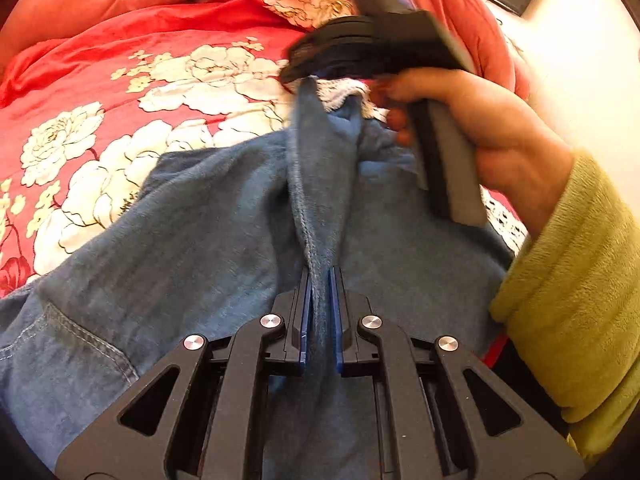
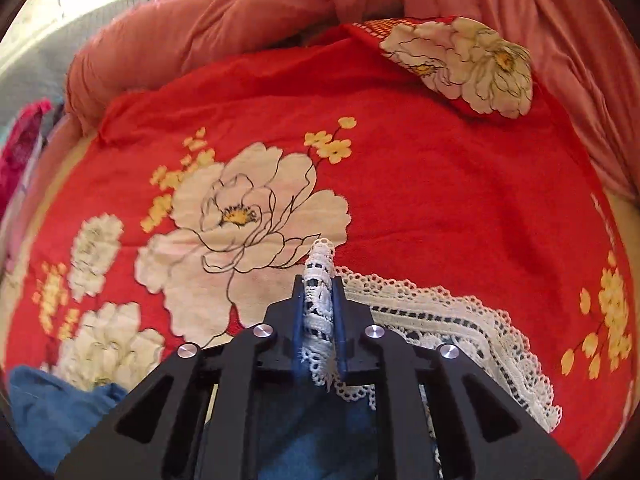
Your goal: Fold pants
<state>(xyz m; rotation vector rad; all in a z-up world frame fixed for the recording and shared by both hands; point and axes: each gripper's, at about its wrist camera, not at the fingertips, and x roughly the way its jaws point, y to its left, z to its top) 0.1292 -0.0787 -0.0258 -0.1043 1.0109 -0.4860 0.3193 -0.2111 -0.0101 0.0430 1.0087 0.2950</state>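
Step in hand: I judge this to be the pickup before the first fold. Both tools have a pinch on the blue pants (image 1: 224, 216), which lie crumpled on the bed's red floral sheet (image 2: 420, 184).
Doing it well: I would lift both pinches together and draw them apart, so that the fabric between them goes taut before I lay it flat. The lace trim (image 2: 440, 312) looks thin, so I would pull evenly to keep it from slipping or snagging.
Left tool (image 1: 322, 280): clenched on a raised ridge of blue fleece. The ridge runs straight ahead from between its blue pads towards the right tool.
Right tool (image 2: 319, 280): clenched on a strip of white lace at the edge of the pants. The strip stands up past its tips, and more lace trails off to its right.
Right hand (image 1: 492, 128): ahead and to the right of the left tool, wrapped round the right tool's grey handle, with a yellow-green sleeve (image 1: 568, 288) behind it.
Pants: directly beneath and ahead of both tools. A stitched denim panel shows to the left tool's lower left.
Pink quilt (image 2: 280, 12): bunched at the far side of the bed, well clear of both tools.
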